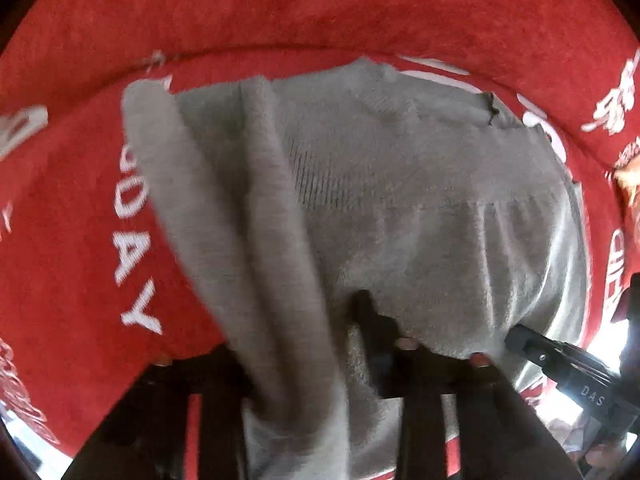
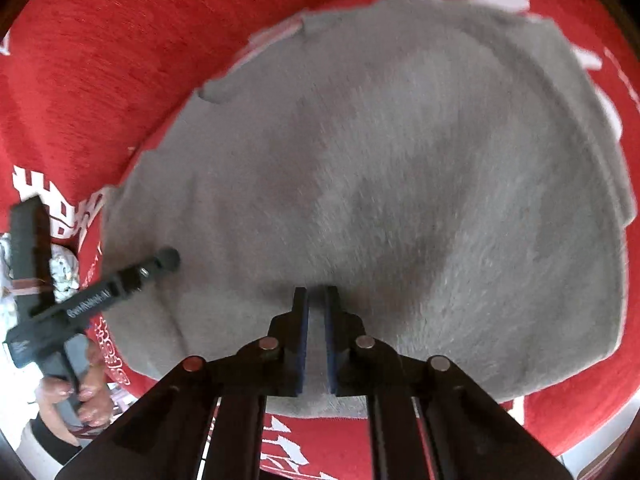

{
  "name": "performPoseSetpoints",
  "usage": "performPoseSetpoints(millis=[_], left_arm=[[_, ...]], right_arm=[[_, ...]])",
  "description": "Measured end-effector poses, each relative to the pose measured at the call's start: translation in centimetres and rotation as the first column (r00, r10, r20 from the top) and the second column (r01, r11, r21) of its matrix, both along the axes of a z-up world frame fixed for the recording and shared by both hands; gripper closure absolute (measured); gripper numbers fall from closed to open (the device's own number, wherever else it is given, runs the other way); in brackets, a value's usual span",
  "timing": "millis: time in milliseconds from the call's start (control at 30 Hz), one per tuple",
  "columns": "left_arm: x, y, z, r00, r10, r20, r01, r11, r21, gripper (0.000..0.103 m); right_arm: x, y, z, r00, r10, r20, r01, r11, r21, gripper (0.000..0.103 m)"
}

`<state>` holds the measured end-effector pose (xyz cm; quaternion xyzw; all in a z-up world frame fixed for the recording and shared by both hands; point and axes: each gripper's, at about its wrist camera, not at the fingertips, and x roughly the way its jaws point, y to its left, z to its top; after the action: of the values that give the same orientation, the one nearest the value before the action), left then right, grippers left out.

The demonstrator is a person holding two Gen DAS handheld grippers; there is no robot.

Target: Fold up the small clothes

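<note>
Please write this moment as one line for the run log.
left tool: shut on grey garment fold | right tool: shut, empty, over garment | surface: red cloth

both wrist views steeply downward, close over the shared grey garment (image 1: 400, 200)

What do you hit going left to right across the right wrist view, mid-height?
left gripper → grey garment → red printed cloth at the right edge. The right gripper sits low centre, shut and empty.

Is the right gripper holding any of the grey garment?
No, the right gripper is shut with nothing between its pads, above the grey garment.
</note>
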<state>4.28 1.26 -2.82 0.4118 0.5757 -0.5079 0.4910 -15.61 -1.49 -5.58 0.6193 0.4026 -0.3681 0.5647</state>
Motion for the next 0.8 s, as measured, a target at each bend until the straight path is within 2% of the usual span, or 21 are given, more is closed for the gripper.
performPoseSetpoints(millis=[67,200,267,400,467,633,733,800], left_arm=[[-0.3,-0.1,0.7,1.000,-0.020,0.012,0.020,1.000,-0.012,0.084],[0.2,-0.1,2.9,0.999,0.026,-0.046,-0.028,0.999,-0.044,0.085],[0.2,-0.4,4.9,0.993,0.053,-0.103,-0.061,0.995,-0.075,0.085],[-1.9,-1.6,8.2,0.988,0.028,-0.153,-0.049,0.990,-0.133,0.087],[-4.8,-2.8,10.3,0.986,-0.021,-0.165,-0.008,0.985,-0.173,0.087],[-12.7,-5.5,13.0,0.969,-0.141,-0.205,0.092,0.969,-0.231,0.087],[-18.4,-7.4,12.6,0.952,-0.221,-0.213,0.167,0.955,-0.246,0.087],[-20.6,-8.1,11.5,0.944,-0.254,-0.212,0.199,0.948,-0.247,0.087]], right_arm=[[-0.2,0.2,-0.2,1.000,0.005,0.013,-0.005,1.000,0.005,0.098],[-1.1,0.1,-0.5,0.998,-0.002,0.059,0.001,1.000,0.019,0.098],[-1.8,0.1,-0.7,0.996,-0.015,0.093,0.012,0.999,0.033,0.098],[-3.5,-0.2,-0.8,0.984,-0.062,0.167,0.049,0.995,0.083,0.098],[-4.5,-0.3,-0.2,0.974,-0.089,0.208,0.075,0.994,0.076,0.095],[-9.6,-0.7,1.8,0.930,-0.189,0.314,0.178,0.982,0.066,0.094],[-13.0,-0.6,2.5,0.905,-0.241,0.352,0.234,0.970,0.062,0.094],[-15.1,-0.4,2.1,0.894,-0.268,0.359,0.262,0.963,0.067,0.094]])
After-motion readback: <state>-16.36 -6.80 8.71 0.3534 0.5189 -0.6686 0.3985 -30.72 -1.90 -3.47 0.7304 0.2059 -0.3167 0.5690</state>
